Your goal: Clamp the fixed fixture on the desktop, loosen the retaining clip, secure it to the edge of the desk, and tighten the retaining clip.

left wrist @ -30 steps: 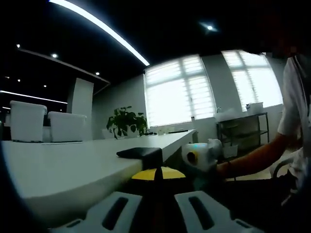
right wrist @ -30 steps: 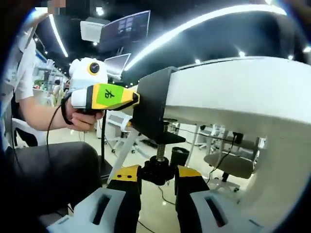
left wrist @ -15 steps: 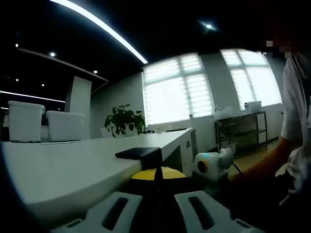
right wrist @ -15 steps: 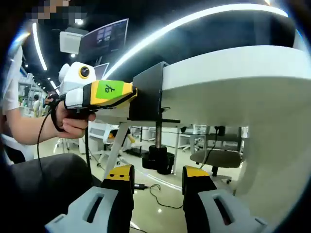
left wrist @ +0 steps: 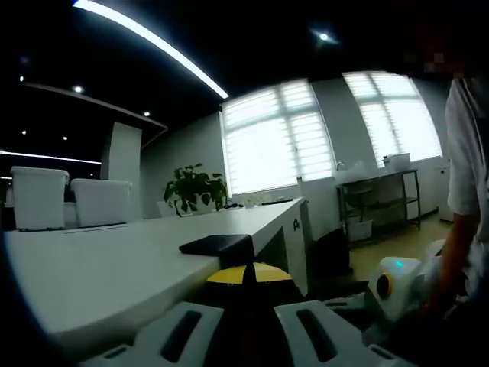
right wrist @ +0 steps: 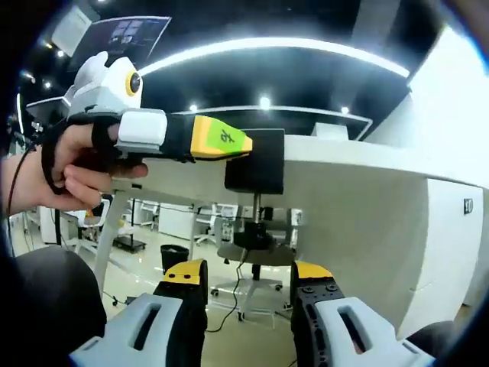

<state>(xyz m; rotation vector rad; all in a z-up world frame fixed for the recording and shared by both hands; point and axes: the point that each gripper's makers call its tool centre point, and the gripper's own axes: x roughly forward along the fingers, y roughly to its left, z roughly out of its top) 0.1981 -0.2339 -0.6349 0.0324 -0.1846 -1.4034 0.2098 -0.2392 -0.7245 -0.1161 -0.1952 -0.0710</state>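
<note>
a: nearest in the right gripper view, the right gripper (right wrist: pixel 248 279) has its jaws spread with nothing between them. a second ago they sat either side of the retaining clip's knob (right wrist: pixel 254 238) under the surface; now that knob is well ahead of them, so this gripper has backed off.

b: which i read as the tightening being finished, or at least paused. where's the fixture?

a: the black fixture (right wrist: pixel 256 160) hangs on the edge of the white surface (right wrist: pixel 359 187), its screw running down below. the left gripper (right wrist: pixel 248 147), in the person's hand (right wrist: pixel 72 164), has its yellow tip against the fixture's side.

b: and from the left gripper view?

a: its two yellow tips are pressed together right at the fixture's near edge (left wrist: pixel 218 245), which lies flat on top of the surface (left wrist: pixel 99 267). whether they pinch the plate or only touch it, i can't tell; the contact is hidden in shadow. the right gripper's white body (left wrist: pixel 397 284) has dropped lower and further right than half a second ago.

b: anything else unclear?

a: whether the screw pad really bears on the underside is too dark to make out.
</note>
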